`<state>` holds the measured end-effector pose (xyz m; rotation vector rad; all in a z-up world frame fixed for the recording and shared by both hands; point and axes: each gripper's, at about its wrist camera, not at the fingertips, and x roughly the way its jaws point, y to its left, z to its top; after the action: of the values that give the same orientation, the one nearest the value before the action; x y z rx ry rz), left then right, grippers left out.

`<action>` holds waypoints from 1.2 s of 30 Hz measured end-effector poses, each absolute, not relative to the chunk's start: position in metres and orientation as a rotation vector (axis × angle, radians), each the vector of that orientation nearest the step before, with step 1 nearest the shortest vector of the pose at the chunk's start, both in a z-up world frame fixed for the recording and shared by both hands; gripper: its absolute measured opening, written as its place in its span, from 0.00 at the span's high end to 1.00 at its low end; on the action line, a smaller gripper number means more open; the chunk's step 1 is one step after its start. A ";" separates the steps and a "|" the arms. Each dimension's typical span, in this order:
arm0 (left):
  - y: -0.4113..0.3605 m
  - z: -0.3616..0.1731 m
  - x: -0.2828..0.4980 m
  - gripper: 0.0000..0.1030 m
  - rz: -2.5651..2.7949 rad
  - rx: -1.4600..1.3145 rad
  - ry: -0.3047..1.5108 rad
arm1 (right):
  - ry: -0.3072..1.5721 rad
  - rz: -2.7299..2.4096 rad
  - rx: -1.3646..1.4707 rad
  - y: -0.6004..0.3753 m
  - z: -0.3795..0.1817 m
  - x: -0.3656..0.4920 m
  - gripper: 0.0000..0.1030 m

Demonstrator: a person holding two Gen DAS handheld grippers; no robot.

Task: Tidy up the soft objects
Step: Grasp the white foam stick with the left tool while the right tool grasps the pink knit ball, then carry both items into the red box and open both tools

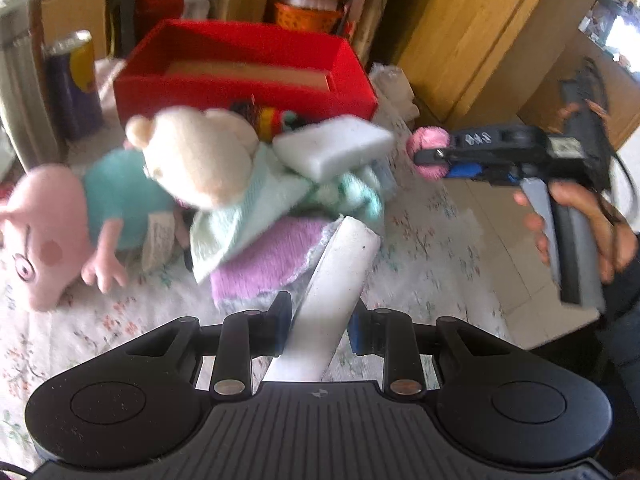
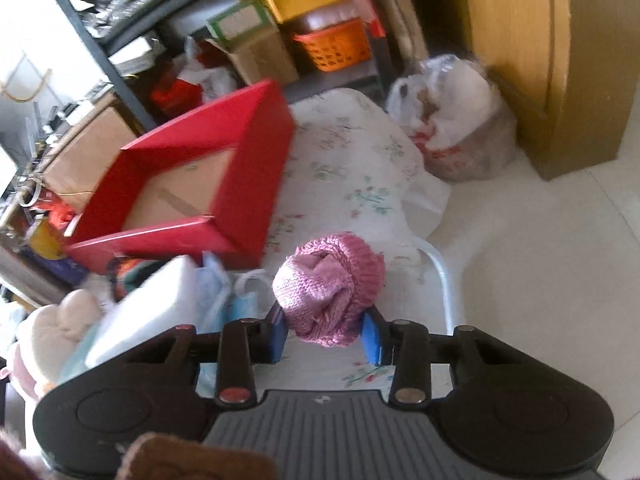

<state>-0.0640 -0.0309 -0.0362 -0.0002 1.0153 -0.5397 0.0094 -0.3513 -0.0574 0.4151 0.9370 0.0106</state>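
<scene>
At the bottom of the left wrist view my left gripper (image 1: 320,322) is shut on a long white foam strip (image 1: 336,268) that slants up over the pile. The pile holds a pink pig plush (image 1: 44,232), a cream bear plush (image 1: 196,156), a white foam block (image 1: 332,144), mint cloth (image 1: 256,200) and a purple knit cloth (image 1: 264,264). My right gripper (image 2: 326,336) is shut on a pink knitted hat (image 2: 330,284), with a blue pad against each side. The left view shows the same right gripper (image 1: 430,160) and hat (image 1: 428,140) right of the pile. An open red box (image 2: 240,152) stands behind.
A floral cloth (image 2: 352,176) covers the table, whose edge drops to the pale floor on the right. A filled plastic bag (image 2: 452,120) and a wooden cabinet (image 2: 540,60) stand beyond. A purple and yellow can (image 1: 74,80) is left of the red box (image 1: 240,92). A hand (image 1: 580,220) holds the right gripper.
</scene>
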 end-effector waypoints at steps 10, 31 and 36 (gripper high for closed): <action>-0.029 0.002 -0.071 0.72 -0.342 0.045 0.891 | 0.871 0.177 0.320 -0.286 -0.003 -0.046 0.91; -0.022 0.055 -0.040 0.72 -0.144 0.093 0.718 | 0.669 0.353 0.168 -0.215 0.069 -0.049 0.91; -0.022 0.059 -0.020 0.72 -0.141 0.082 0.699 | 0.639 0.333 0.150 -0.213 0.076 -0.041 0.91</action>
<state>-0.0196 -0.0224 0.0594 0.0817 0.6994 -0.1411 -0.0411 -0.2125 0.0760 0.1496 0.6388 0.3332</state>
